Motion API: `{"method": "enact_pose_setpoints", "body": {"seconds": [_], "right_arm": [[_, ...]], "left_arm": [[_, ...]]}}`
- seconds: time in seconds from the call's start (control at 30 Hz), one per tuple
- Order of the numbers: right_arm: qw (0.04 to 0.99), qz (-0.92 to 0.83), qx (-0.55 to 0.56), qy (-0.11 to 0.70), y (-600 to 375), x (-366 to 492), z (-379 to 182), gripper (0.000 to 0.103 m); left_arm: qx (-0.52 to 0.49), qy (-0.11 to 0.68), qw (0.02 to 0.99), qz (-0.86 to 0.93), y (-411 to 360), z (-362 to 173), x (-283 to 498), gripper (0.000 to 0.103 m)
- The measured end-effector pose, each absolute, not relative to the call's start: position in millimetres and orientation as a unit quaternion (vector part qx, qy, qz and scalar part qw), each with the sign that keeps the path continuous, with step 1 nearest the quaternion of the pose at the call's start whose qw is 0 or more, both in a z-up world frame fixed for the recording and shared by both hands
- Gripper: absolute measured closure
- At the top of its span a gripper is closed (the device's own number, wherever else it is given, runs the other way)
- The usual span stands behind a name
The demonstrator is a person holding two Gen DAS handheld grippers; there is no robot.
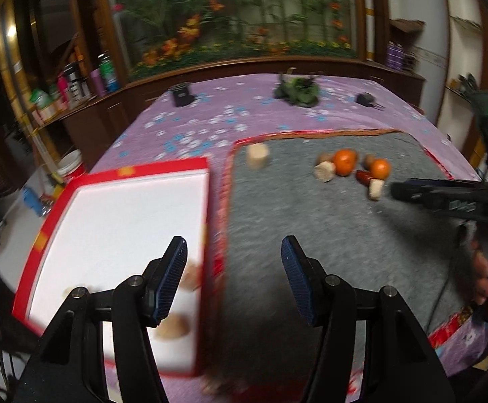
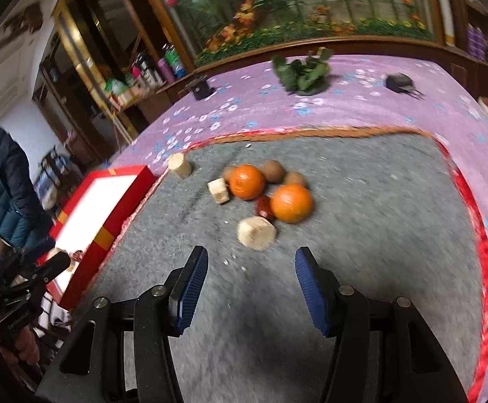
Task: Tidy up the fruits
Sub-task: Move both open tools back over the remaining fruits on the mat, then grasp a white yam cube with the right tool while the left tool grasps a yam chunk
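**Right-wrist view: both hand-held grippers apart and empty over the grey mat**

Right wrist shows the right hand-held gripper (image 2: 250, 288) with its blue-padded fingers spread wide and nothing between them, hanging above the grey mat (image 2: 361, 235). Just beyond its fingertips lies a pale cut chunk (image 2: 256, 233). Farther on sits the fruit cluster: a near orange (image 2: 291, 203) touching a dark red fruit (image 2: 265, 207), a far orange (image 2: 246, 181), a second pale chunk (image 2: 218, 190) to its left, and brown kiwi-like fruits (image 2: 272, 170) behind. A pale cylinder piece (image 2: 180, 165) stands apart at the mat's far left corner.

From the left wrist, the left hand-held gripper (image 1: 234, 278) is likewise open and empty, straddling the border between the mat and the red box (image 1: 42, 235). The box lies on the left, against the mat's left edge; its white inside (image 1: 116, 215) holds a few blurred tan pieces (image 1: 173, 329) near the near end, with most of the floor bare. The right hand-held gripper also shows in this view at the right, pointing left toward the fruit.

The mat has a red-trimmed border (image 2: 479, 235) and rests on a purple flowered cloth (image 2: 378, 100) covering the counter. Between the grippers and the fruit the mat is bare apart from crumbs. At the far edge of the cloth sit a green leafy bunch (image 2: 302, 74) and two small dark objects (image 2: 399, 83), well away from the fruit.
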State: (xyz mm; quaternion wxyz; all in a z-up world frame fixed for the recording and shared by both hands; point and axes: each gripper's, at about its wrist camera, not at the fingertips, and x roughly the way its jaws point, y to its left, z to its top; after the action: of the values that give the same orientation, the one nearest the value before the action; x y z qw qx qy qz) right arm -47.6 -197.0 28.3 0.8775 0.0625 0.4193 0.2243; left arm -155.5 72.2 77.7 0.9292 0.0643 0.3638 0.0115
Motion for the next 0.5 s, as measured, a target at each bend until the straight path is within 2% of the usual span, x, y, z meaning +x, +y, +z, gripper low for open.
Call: {"method": "enact_pose_setpoints", "body": {"seconds": [0.23,0.27,0.37,0.5], "right_arm": [[0.863,0.211,0.057,0.457,-177.8,-14.9,4.5,0.047],[0.866,0.208,0.052,0.452,-176.1,-14.1,4.7,0.049],[0.867,0.213,0.04,0.45,-172.4,-12.8,2.8,0.072],[0.86,0.235,0.06,0.449,-186.6,-16.2,2.8,0.072]], "left_arm": [[0.084,0.376,0.922,-0.047,48.6,75.3,-103.6,0.046],[0.081,0.385,0.917,-0.057,46.3,72.2,-91.0,0.046],[0.076,0.401,0.911,-0.067,37.9,64.3,-68.3,0.046],[0.09,0.399,0.907,-0.105,21.8,62.5,-55.4,0.046]]}}
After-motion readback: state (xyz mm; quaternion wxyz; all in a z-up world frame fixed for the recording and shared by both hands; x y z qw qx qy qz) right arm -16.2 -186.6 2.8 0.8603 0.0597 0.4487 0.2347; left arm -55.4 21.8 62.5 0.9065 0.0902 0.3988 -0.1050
